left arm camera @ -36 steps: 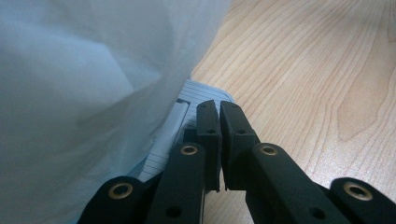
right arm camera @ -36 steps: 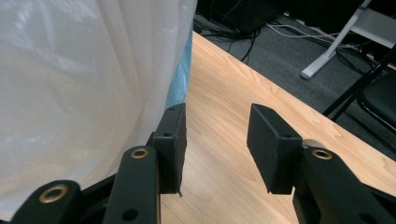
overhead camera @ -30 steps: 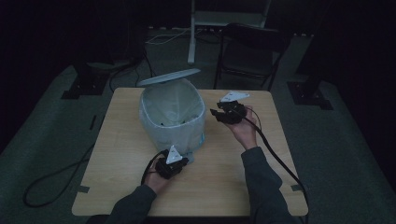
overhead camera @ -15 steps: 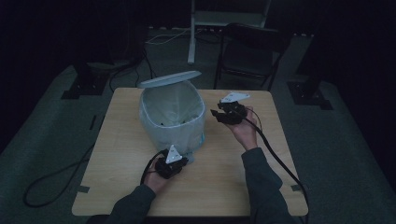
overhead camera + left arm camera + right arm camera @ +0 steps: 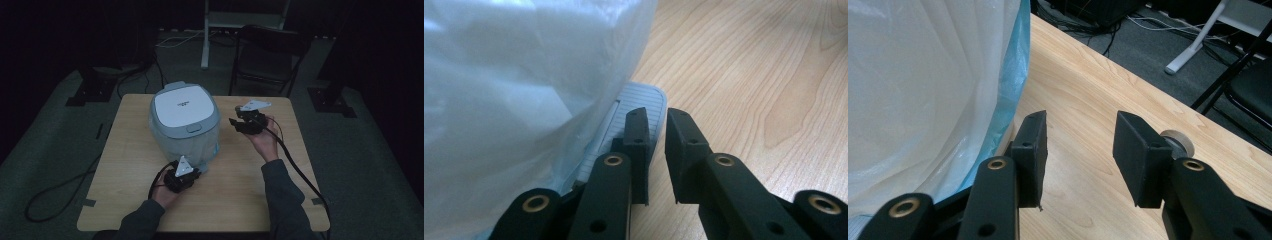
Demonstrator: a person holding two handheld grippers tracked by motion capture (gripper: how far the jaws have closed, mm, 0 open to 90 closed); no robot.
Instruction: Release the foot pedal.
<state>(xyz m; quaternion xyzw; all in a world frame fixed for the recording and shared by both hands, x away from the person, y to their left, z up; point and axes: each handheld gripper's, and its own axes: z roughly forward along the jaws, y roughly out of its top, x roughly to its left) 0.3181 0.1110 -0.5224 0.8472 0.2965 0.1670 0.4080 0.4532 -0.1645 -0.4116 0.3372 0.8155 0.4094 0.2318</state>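
Observation:
A pale blue pedal bin (image 5: 186, 131) lined with a clear plastic bag (image 5: 514, 75) stands on the wooden table (image 5: 280, 200), its white lid (image 5: 182, 109) lying flat and closed. My left gripper (image 5: 195, 169) is at the bin's near foot. In the left gripper view its jaws (image 5: 656, 117) have just been opening and stand a little apart over the ribbed grey pedal (image 5: 646, 97), with nothing between them. My right gripper (image 5: 234, 122) hovers by the bin's right side. It is open (image 5: 1080, 125) over bare wood, next to the bag (image 5: 923, 90).
A dark folding chair (image 5: 270, 50) and a white stand leg (image 5: 205, 35) are beyond the table's far edge. Cables (image 5: 55, 195) lie on the grey floor at left. Each gripper's cable trails back across the table toward the person.
The bin's lid, raised in both earlier frames, has dropped shut. Both hands have stayed about where they were.

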